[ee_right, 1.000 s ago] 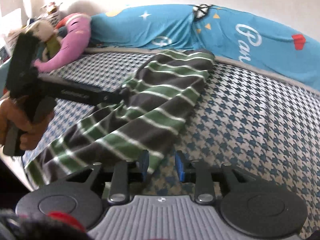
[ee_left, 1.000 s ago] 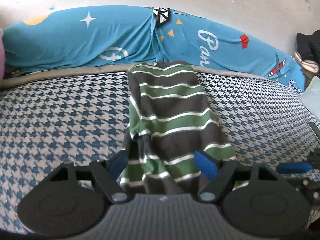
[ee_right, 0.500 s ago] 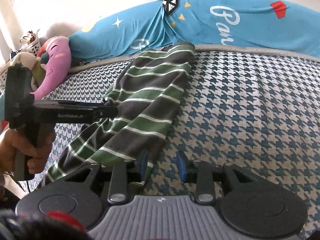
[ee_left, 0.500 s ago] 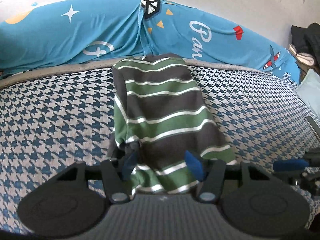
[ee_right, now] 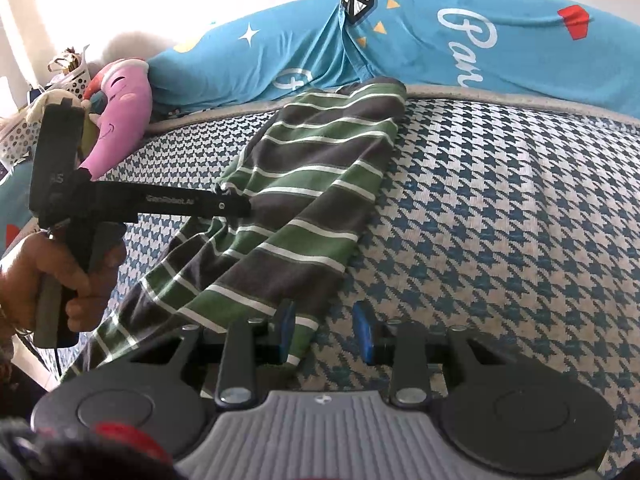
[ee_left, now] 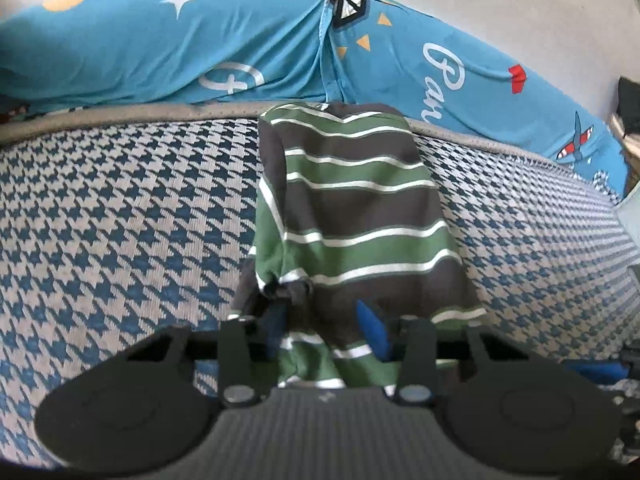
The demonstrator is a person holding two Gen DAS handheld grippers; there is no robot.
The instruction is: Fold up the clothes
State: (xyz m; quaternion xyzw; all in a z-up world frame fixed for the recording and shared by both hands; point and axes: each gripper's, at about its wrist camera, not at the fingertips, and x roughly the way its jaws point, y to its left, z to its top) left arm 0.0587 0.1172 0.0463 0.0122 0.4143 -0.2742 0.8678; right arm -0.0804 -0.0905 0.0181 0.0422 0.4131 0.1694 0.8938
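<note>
Closing from wide apart, the left gripper now pinches the striped shirt's 7 o'clock edge on the bed; right gripper hangs released at its 6 o'clock corner. Folding looks imminent.

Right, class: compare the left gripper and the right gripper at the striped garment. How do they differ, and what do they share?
1. The left gripper has cloth of the striped garment bunched between its fingers; the right gripper has mostly bare houndstooth bedcover in its gap.
2. The left gripper is at the garment's side edge; the right gripper, open, is at its near corner.
Shared: blue finger pads.
</note>
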